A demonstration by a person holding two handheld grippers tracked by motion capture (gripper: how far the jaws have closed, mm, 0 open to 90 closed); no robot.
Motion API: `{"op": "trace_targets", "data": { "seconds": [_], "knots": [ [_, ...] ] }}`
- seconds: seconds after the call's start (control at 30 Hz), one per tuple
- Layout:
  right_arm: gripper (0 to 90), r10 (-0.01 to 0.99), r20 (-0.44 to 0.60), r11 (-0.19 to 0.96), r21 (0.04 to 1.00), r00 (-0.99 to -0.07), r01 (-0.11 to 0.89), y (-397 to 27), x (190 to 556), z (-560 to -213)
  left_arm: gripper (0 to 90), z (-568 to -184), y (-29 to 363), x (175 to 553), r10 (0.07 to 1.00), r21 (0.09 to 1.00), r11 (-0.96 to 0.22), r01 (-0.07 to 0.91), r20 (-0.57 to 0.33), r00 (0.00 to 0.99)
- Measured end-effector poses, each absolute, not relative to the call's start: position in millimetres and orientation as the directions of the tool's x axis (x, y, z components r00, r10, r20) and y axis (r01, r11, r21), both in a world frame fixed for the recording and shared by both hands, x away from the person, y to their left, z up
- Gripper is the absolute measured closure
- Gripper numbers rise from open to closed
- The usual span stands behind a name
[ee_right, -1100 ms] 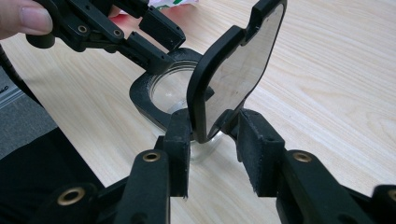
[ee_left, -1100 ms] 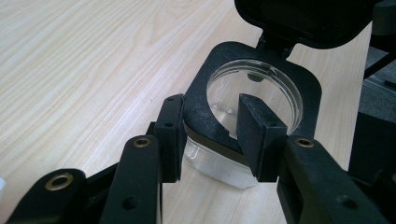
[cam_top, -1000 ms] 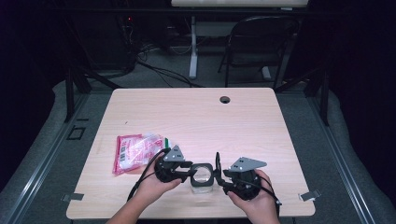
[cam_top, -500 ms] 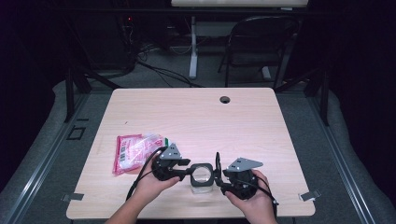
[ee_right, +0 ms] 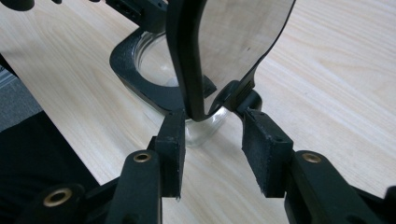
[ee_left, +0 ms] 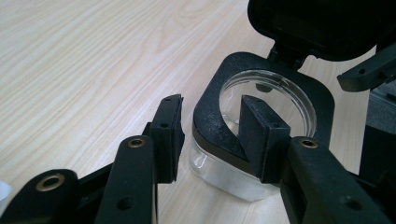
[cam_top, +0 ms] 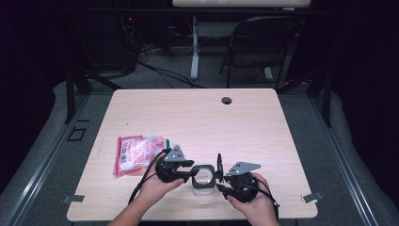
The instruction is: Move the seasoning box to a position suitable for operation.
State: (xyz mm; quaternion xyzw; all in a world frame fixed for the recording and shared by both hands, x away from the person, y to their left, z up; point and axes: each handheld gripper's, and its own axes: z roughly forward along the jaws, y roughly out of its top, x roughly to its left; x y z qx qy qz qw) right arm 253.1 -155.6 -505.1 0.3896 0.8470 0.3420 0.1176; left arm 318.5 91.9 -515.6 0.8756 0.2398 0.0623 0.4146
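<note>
Item: clear jar (cam_top: 203, 181), flip lid (cam_top: 219, 163) already raised. My left gripper (cam_top: 190, 174) straddles its black rim, half-open; right gripper (cam_top: 220, 181) brackets the lid, jaws just narrowed, ungripped. Pink packet (cam_top: 136, 153) untouched.

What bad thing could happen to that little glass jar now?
The glass jar stands near the table's front edge, so a nudge might push it off. The left gripper has one jaw inside the rim and one outside, not clearly pressing; the jar could tip. The flip lid stands up between the right gripper jaws and may snap shut.
</note>
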Motion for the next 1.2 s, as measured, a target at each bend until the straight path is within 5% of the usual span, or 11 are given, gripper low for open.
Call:
{"op": "trace_targets", "data": {
  "seconds": [0.63, 1.2],
  "knots": [
    [84.6, 0.773, 0.110, 0.416, 0.656, -0.625, 0.629, -168.8, 271.9, -544.0, 62.4, -518.4, 90.5, 315.8, 0.462, 0.754, -0.545, 0.366, -0.094, 0.882],
    [83.6, 0.767, 0.169, 0.361, 0.683, -0.619, 0.635, -158.9, 295.9, -544.2, 59.4, -518.1, 100.1, 299.9, 0.468, 0.759, -0.529, 0.381, -0.114, 0.876]
  ]
}}
